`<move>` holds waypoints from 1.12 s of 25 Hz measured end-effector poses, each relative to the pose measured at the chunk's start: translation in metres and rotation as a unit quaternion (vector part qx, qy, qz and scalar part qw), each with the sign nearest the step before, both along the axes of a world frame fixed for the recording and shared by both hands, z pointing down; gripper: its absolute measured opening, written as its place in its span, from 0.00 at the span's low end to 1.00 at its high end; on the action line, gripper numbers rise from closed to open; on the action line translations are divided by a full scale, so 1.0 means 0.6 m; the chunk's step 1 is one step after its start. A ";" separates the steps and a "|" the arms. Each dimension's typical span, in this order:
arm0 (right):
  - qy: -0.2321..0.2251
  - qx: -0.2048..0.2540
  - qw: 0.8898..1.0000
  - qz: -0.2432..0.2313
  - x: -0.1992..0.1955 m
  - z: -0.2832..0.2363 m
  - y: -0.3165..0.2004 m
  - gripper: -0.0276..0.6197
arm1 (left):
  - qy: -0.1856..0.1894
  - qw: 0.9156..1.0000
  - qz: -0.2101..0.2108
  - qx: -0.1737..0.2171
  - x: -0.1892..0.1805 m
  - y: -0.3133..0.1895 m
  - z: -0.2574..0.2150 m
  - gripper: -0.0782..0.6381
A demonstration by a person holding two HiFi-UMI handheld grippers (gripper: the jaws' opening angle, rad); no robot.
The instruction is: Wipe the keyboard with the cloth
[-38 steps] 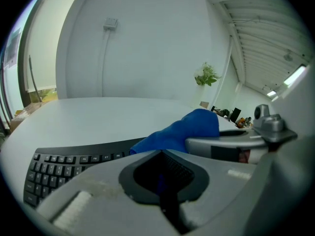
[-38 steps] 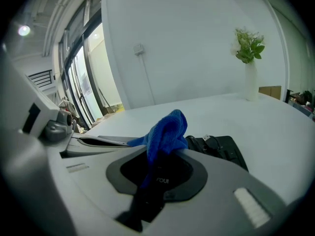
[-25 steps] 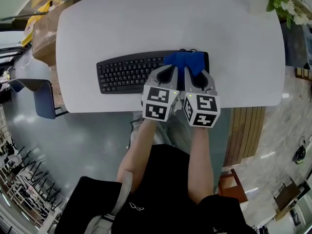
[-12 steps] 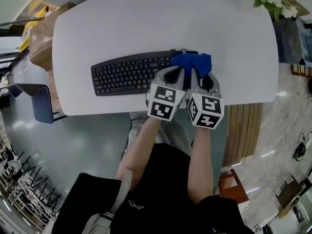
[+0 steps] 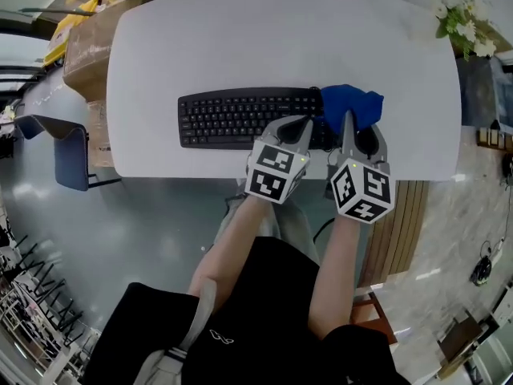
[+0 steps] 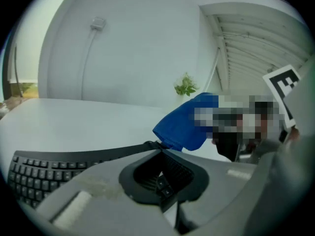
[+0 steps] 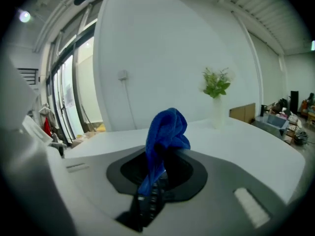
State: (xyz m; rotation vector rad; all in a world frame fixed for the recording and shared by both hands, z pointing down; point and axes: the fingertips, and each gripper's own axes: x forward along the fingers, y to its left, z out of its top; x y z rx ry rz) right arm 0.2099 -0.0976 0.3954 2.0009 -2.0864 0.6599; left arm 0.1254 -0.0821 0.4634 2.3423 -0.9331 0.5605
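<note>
A black keyboard lies across the white table near its front edge. My right gripper is shut on a blue cloth, which is bunched at the keyboard's right end and partly over the table. In the right gripper view the cloth stands up from between the shut jaws of that gripper. My left gripper rests over the keyboard's right part, jaws together with nothing between them. The left gripper view shows the keyboard at lower left and the cloth just past the left gripper.
A vase with a green plant stands at the table's far right corner. Cardboard boxes and a blue chair sit left of the table. A wooden panel stands under the front right edge.
My right gripper has slid the cloth to the right, from over the keyboard's right part to its right end. The left gripper has stayed over the keyboard's right part.
</note>
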 end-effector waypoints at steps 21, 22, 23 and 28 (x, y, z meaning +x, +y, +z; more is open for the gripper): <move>-0.077 -0.047 0.966 -0.244 -0.595 0.070 0.041 0.16 | -0.020 0.972 -0.236 0.005 -0.552 0.027 0.009 0.11; -0.076 -0.053 0.965 -0.244 -0.600 0.079 0.046 0.16 | -0.022 0.973 -0.232 -0.001 -0.552 0.033 0.017 0.11; -0.074 -0.059 0.965 -0.244 -0.602 0.086 0.050 0.16 | -0.024 0.974 -0.227 -0.007 -0.551 0.038 0.024 0.11; -0.078 -0.079 0.963 -0.244 -0.598 0.115 0.068 0.16 | -0.038 0.976 -0.213 -0.030 -0.538 0.050 0.053 0.11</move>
